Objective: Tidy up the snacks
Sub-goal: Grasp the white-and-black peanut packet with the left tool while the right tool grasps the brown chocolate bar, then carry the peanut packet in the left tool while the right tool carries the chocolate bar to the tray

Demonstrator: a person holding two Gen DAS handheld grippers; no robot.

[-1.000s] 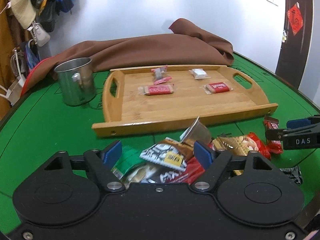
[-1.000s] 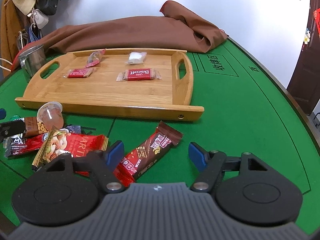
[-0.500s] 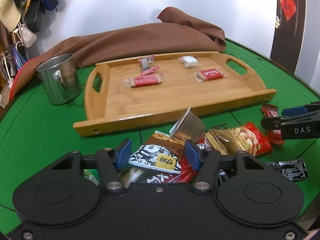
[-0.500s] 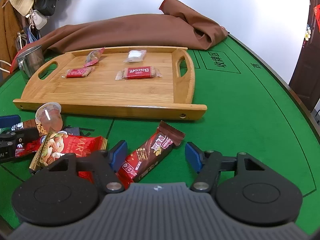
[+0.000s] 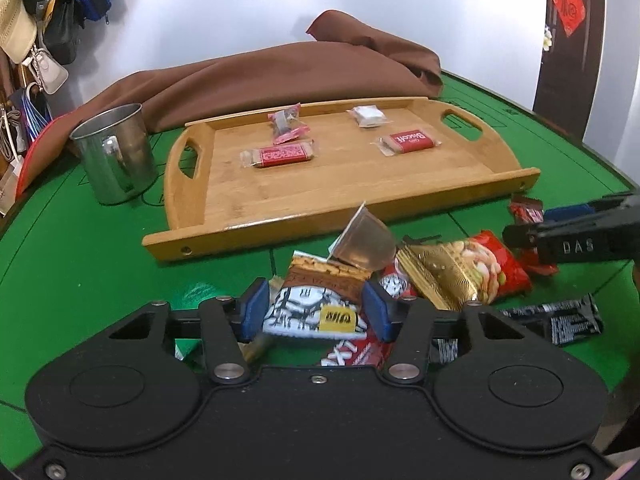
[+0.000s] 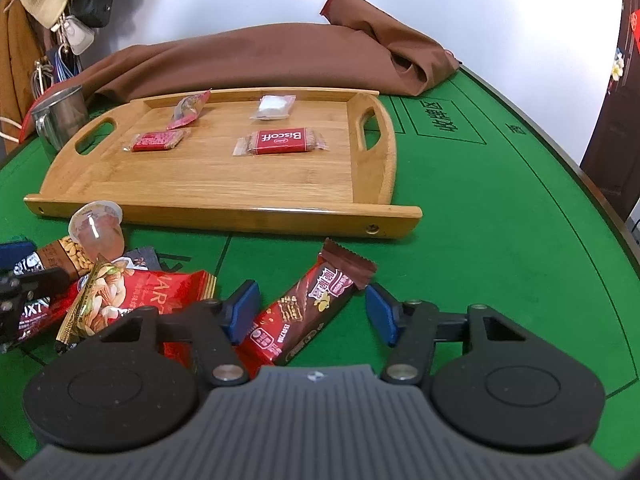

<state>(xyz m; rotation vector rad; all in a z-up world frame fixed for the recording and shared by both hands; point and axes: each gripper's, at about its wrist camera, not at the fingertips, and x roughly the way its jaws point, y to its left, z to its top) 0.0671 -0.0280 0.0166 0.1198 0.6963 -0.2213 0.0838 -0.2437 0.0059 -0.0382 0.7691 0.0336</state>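
Snacks in crinkled red, brown and white wrappers lie heaped

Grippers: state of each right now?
Left gripper: closing around the black-and-white snack packet.
Right gripper: closing around the brown chocolate bar, not yet gripping.

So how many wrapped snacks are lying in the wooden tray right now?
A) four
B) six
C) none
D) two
A: the wooden tray holds four, namely a red Biscoff biscuit, a second red biscuit pack, a pink-edged candy and a small white packet; the other snacks lie on the green table in front of it.
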